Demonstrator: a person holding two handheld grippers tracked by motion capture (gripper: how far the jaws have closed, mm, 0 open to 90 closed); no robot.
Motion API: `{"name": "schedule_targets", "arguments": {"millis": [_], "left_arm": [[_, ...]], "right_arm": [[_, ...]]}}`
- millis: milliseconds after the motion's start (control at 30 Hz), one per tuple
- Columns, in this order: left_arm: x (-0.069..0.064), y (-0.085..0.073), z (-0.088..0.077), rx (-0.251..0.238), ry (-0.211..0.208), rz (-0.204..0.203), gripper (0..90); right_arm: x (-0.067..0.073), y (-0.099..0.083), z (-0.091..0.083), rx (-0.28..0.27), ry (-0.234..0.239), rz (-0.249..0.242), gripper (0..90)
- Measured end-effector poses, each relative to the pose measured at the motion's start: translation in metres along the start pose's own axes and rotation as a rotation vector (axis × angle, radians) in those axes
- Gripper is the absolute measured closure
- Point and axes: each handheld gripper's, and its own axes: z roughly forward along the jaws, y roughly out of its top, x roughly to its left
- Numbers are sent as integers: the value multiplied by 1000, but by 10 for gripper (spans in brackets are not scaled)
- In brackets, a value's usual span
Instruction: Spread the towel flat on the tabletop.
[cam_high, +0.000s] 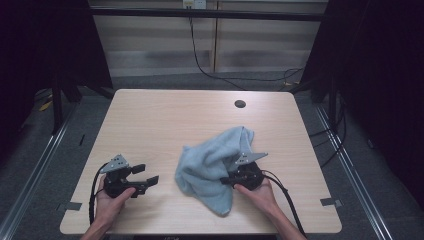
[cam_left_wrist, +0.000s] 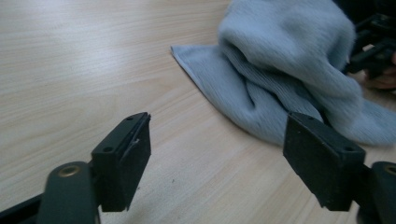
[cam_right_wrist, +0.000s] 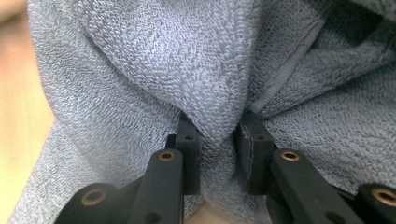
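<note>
Hands come in from the near edge of the pale wood-grain bench (cam_high: 165, 112), each wrapped around a black set of tongs. The left tongs (cam_high: 142, 176) sit low over the bench near its front left corner, aimed toward the cloth; in the left gripper view the left tongs (cam_left_wrist: 217, 156) stand wide apart with bare wood between the 2 black pads (cam_left_wrist: 133, 154), holding nothing. No earlier picture shows how they came to that width.

The right tongs (cam_high: 226, 180) lie near the front, right of centre, with the right hand (cam_high: 257, 192) behind them and a black cable (cam_high: 287, 200) trailing back toward the person. In the right gripper view the right tongs (cam_right_wrist: 217, 149) are pinched on a bunched fold of the light blue-grey terry towel (cam_right_wrist: 205, 70), the pile squeezed between the 2 pads (cam_right_wrist: 189, 149) so that the cloth gathers into a ridge above them.

From above, the towel (cam_high: 212, 162) lies crumpled on the bench just right of centre, its near corner pointing at the front edge and a raised peak farther back, beside the grey 3-cornered plate (cam_high: 247, 158) on the right tongs. The left gripper view shows the towel (cam_left_wrist: 280, 70) with a flat hemmed corner resting on the wood, well apart from the left pads.

Farther back, a small dark round hole (cam_high: 240, 104) sits in the benchtop near the far edge.
</note>
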Motion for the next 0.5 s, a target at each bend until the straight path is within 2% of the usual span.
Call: {"name": "schedule_targets", "arguments": {"millis": [33, 67, 100, 200, 267, 300, 333, 367, 433, 467, 500], "left_arm": [[-2, 1, 0, 5, 0, 8, 290], [-4, 1, 1, 6, -7, 7, 290], [-6, 3, 1, 7, -21, 9, 305], [-13, 10, 3, -8, -45, 23, 321], [-19, 18, 5, -9, -53, 51, 377], [-23, 23, 7, -19, -56, 55, 387], [-29, 34, 12, -26, -82, 78, 411], [-29, 34, 12, -26, -82, 78, 429], [-34, 47, 18, -35, -106, 93, 441], [-38, 61, 28, -42, -124, 99, 440], [-38, 61, 28, -42, -124, 99, 437]], "right_arm": [[11, -3, -1, 11, 31, -26, 729], [11, -3, -1, 11, 31, -26, 729], [21, -6, -4, 21, 61, -29, 697], [26, -8, -11, 16, 72, -25, 643], [26, -6, -22, 8, 67, -17, 622], [23, -5, -29, -19, 64, -10, 605], [16, -1, -44, -68, 41, 10, 583], [16, -1, -44, -68, 41, 10, 583], [6, 3, -57, -101, -4, 18, 548], [-6, 7, -67, -137, -38, 41, 522], [-11, 10, -69, -145, -62, 38, 516]]}}
